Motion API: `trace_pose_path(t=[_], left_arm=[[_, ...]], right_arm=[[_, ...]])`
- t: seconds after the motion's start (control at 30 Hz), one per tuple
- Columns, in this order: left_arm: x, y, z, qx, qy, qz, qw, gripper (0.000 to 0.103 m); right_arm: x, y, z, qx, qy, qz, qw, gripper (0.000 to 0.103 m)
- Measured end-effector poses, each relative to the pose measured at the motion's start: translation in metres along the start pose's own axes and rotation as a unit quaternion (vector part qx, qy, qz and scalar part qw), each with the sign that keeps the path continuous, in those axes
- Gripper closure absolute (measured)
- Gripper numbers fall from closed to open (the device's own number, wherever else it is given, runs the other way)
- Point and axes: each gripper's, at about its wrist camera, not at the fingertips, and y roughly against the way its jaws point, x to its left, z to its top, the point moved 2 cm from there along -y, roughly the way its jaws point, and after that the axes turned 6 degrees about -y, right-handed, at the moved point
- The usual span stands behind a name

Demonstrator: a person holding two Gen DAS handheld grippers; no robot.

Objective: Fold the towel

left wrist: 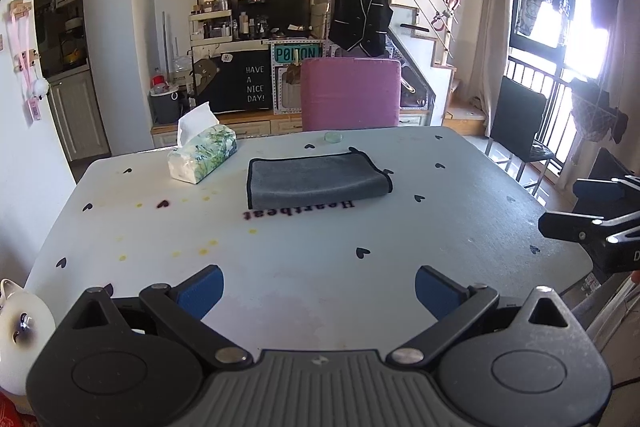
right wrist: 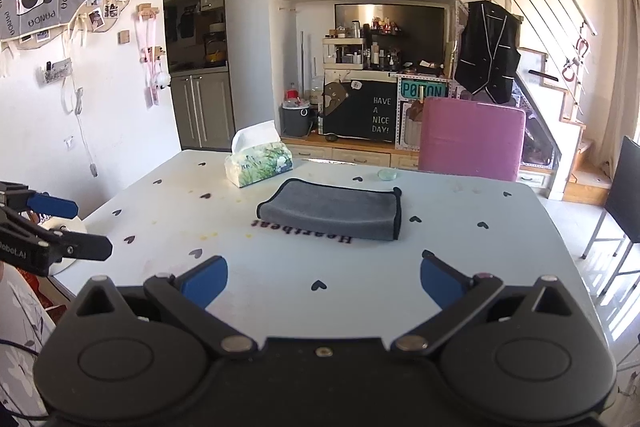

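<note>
A grey towel (left wrist: 316,183) with black edging lies folded flat on the white table (left wrist: 300,259), toward the far middle. It also shows in the right wrist view (right wrist: 332,211). My left gripper (left wrist: 318,289) is open and empty above the near table edge, well short of the towel. My right gripper (right wrist: 324,277) is open and empty, also near the front edge. The right gripper shows at the right edge of the left wrist view (left wrist: 588,207), and the left gripper shows at the left edge of the right wrist view (right wrist: 76,223).
A tissue pack (left wrist: 202,151) sits left of the towel, also in the right wrist view (right wrist: 258,163). A small round disc (left wrist: 333,136) lies near the far edge. A pink chair (left wrist: 350,93) stands behind the table. A white round object (left wrist: 20,339) sits at the near left corner.
</note>
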Motion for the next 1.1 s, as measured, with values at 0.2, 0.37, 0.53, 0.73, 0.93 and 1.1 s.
trace_pose_path(t=[0.2, 0.37, 0.53, 0.73, 0.93, 1.1], left_arm=[[0.0008, -0.0006, -0.0004, 0.002, 0.002, 0.003, 1.0000, 0.002], [0.0005, 0.0002, -0.0009, 0.001, 0.003, 0.004, 1.0000, 0.002], [0.0005, 0.0008, -0.0014, 0.001, 0.003, 0.006, 1.0000, 0.002], [0.0007, 0.0016, -0.0016, 0.001, 0.004, 0.006, 1.0000, 0.002], [0.0009, 0.0022, -0.0015, 0.001, 0.004, 0.007, 1.0000, 0.002], [0.0013, 0.0033, -0.0007, 0.002, 0.004, 0.009, 0.9999, 0.002]], right_arm=[[-0.0008, -0.0001, 0.0001, 0.000, -0.002, -0.002, 1.000, 0.000], [-0.0002, -0.0004, 0.0001, 0.000, -0.002, -0.003, 1.000, 0.000], [-0.0003, -0.0006, 0.0000, 0.000, -0.003, -0.002, 1.000, 0.000], [0.0000, -0.0012, -0.0002, 0.001, -0.004, -0.001, 1.000, 0.000], [-0.0002, -0.0013, -0.0001, 0.001, -0.004, -0.001, 1.000, 0.000], [-0.0002, -0.0014, -0.0001, 0.001, -0.004, -0.001, 1.000, 0.000]])
